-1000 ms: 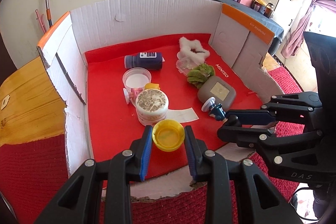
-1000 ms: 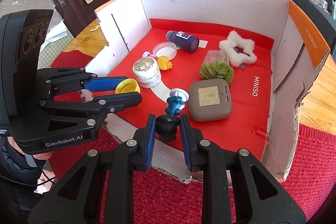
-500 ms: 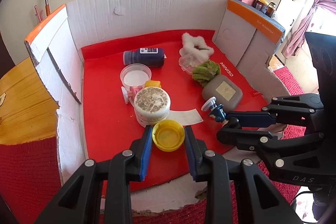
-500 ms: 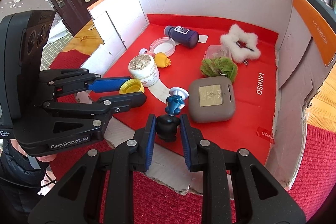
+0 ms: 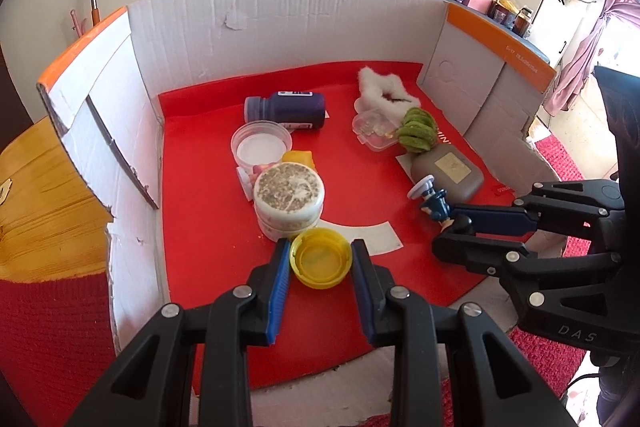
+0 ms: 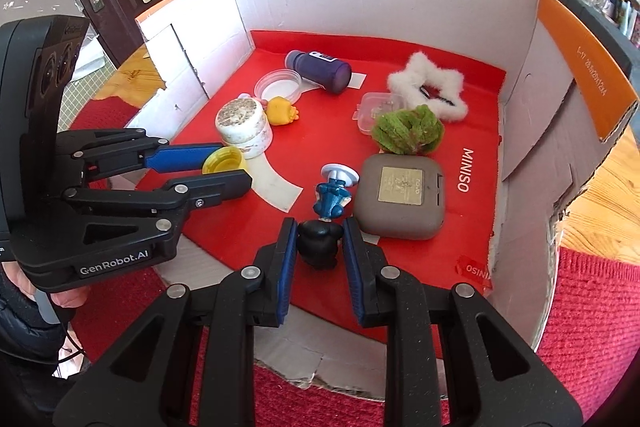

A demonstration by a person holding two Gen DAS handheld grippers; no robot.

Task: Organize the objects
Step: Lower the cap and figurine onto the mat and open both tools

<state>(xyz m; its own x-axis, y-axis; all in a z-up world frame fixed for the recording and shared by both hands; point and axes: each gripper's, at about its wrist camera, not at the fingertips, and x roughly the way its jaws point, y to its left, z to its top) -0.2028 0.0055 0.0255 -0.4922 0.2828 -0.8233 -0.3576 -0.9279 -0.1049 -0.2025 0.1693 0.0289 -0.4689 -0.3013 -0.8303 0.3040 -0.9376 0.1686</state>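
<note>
My left gripper (image 5: pixel 320 263) is shut on a yellow cap (image 5: pixel 321 258), open side up, held just in front of a white round jar (image 5: pixel 289 202). It also shows in the right wrist view (image 6: pixel 222 171) with the cap (image 6: pixel 223 160). My right gripper (image 6: pixel 319 243) is shut on the black head of a blue figurine (image 6: pixel 331 198) with a white round base, beside a grey case (image 6: pixel 400 202). The right gripper also shows in the left wrist view (image 5: pixel 454 230), with the figurine (image 5: pixel 434 201).
An open cardboard box (image 5: pixel 280 23) with a red floor holds a dark blue bottle (image 5: pixel 286 109), clear lid (image 5: pixel 261 143), yellow toy (image 6: pixel 282 111), green fuzzy item (image 6: pixel 408 131), white fluffy star (image 6: pixel 428 89), small clear container (image 6: pixel 378 109). Red knit cloth (image 6: pixel 592 315) and wooden table (image 5: pixel 36 203) surround it.
Both grippers have moved forward into the box with their objects still held. The cap is now close to the white jar; the figurine is nearer the grey case.
</note>
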